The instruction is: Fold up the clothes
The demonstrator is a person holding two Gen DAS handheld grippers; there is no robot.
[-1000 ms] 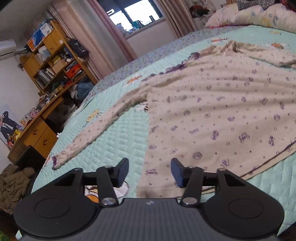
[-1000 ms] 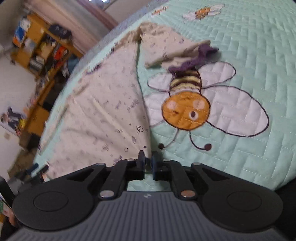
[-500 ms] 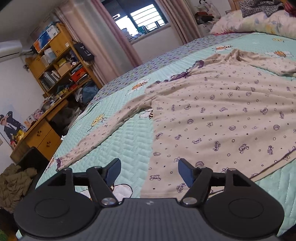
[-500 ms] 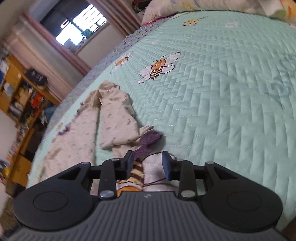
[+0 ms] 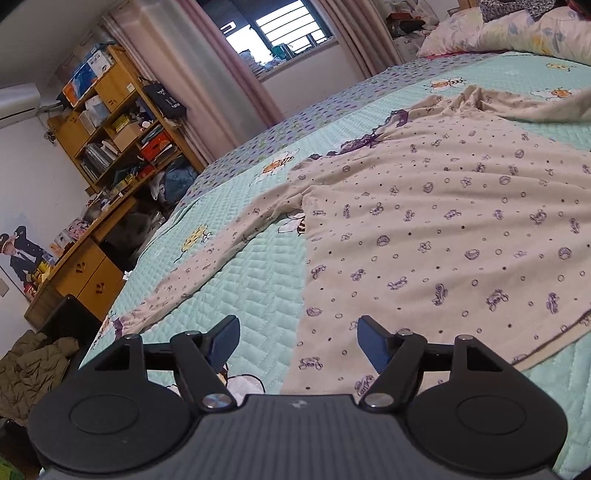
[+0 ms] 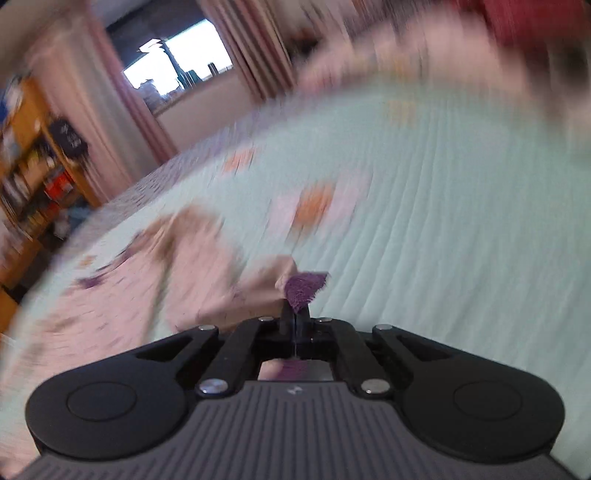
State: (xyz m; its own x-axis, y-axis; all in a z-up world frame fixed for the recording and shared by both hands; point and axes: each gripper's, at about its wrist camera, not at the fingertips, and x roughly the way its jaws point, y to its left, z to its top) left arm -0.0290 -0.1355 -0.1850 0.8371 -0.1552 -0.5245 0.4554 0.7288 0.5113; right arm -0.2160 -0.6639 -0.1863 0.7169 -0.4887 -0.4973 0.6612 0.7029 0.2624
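A cream long-sleeved top [image 5: 424,229] with small purple prints lies spread flat on the mint quilted bedspread [image 5: 255,280]. Its left sleeve [image 5: 207,266] runs out toward the bed's near-left corner. My left gripper [image 5: 297,334] hovers open above the top's lower hem, with nothing between its fingers. In the blurred right wrist view, my right gripper [image 6: 295,314] is shut on the purple cuff [image 6: 304,288] of the other sleeve [image 6: 255,291], lifted a little off the bedspread [image 6: 443,229].
A wooden shelf unit [image 5: 118,122] and desk [image 5: 81,269] stand left of the bed. A crumpled olive jacket [image 5: 29,373] lies on the floor by them. Pillows [image 5: 509,29] sit at the bed's head. A curtained window [image 5: 280,33] is behind.
My right gripper opened over the purple cuff, then shut on it and swings upward fast. My left gripper opened wider and rose slightly over the hem.
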